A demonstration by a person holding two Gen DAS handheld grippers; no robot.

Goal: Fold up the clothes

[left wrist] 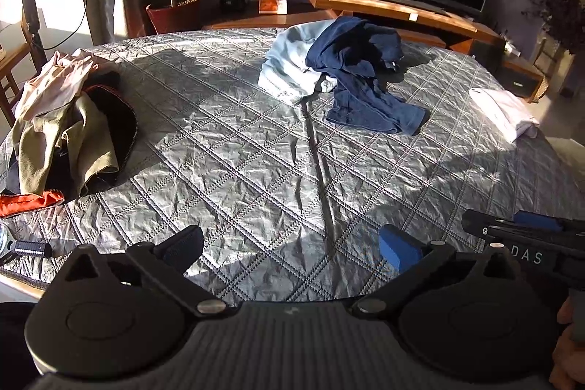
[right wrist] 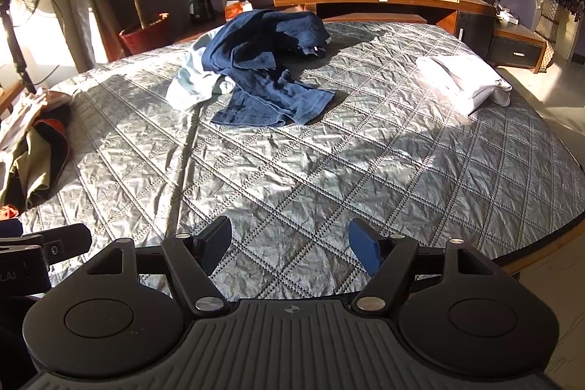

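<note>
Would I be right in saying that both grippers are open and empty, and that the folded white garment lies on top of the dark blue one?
Not quite. The folded white garment lies by itself near the bed's right edge, well apart from the dark blue garment; the right wrist view shows this. The left gripper and right gripper are indeed open and empty.

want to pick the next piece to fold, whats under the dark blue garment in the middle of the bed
A light blue garment lies partly under the dark blue garment, sticking out at its left. How far it extends underneath, or whether anything else is buried there, is covered.
</note>
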